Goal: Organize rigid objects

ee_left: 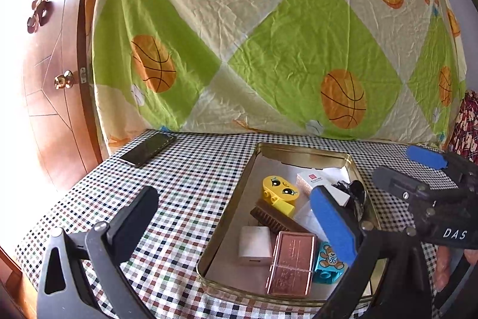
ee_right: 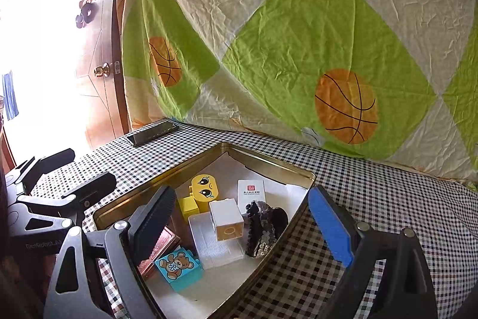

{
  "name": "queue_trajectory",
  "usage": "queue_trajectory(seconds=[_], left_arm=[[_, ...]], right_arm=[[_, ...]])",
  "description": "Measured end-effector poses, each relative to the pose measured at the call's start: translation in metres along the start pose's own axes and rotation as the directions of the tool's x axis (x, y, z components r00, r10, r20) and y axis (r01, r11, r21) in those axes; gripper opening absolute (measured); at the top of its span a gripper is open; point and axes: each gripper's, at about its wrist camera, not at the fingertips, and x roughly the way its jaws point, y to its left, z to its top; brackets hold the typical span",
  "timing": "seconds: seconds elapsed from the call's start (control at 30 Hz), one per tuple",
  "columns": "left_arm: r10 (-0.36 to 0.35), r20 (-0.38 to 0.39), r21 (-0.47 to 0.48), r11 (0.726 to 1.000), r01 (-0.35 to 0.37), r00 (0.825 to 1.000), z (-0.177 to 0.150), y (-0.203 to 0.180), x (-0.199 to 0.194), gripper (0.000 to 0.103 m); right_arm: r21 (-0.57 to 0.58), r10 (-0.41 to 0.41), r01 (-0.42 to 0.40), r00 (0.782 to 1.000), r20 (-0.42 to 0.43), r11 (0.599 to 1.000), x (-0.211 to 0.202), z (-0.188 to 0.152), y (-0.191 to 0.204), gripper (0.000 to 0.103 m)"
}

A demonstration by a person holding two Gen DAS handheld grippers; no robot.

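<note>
Left gripper (ee_left: 236, 223) spread wide, nothing between its fingers, touching nothing; black left finger (ee_left: 134, 217) above the checked tablecloth (ee_left: 185, 184), blue-padded right finger (ee_left: 333, 226) above the tin's right half. Right gripper (ee_right: 242, 220) also spread wide and empty, hovering above the tin; ribbed black finger (ee_right: 155, 217) over the tin's left side, blue-padded finger (ee_right: 328, 229) just outside its right wall. Shallow rectangular gold metal tin (ee_left: 230, 208) on the table's middle, open, shiny walls, pale floor. Inside the tin: yellow plastic toy block with cartoon eyes (ee_left: 280, 190) toward the far side; white card box with red square mark (ee_right: 251, 192) near the far right corner; brown bristle brush (ee_left: 272, 216) in the middle; white cube-shaped charger plug (ee_left: 255, 244) near the left wall; copper-pink glossy rectangular case (ee_left: 294, 262) at the near edge; teal plastic block with bear picture (ee_right: 176, 263) just beside the case; clear ribbed plastic box (ee_right: 215, 241) with a small white cube, gold-fronted (ee_right: 227, 218), on top; black sequined hair clip (ee_right: 263, 226) against the right wall. Flat black phone (ee_left: 149, 148) at the table's far left corner, well apart from the tin. Wrinkled green and cream sheet with basketball prints (ee_left: 269, 35) hanging behind the table. Brown wooden door with brass knob (ee_left: 64, 79) to the left.
</note>
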Motion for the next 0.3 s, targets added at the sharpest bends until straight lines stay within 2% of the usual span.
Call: queue_trajectory(seconds=[0.3], left_arm=[[-0.007, 0.019, 0.055, 0.998, 0.006, 1.0, 0.0, -0.013, -0.005, 0.103]], right_arm=[[0.006, 0.001, -0.002, 1.0, 0.006, 1.0, -0.007, -0.002, -0.001, 0.093]])
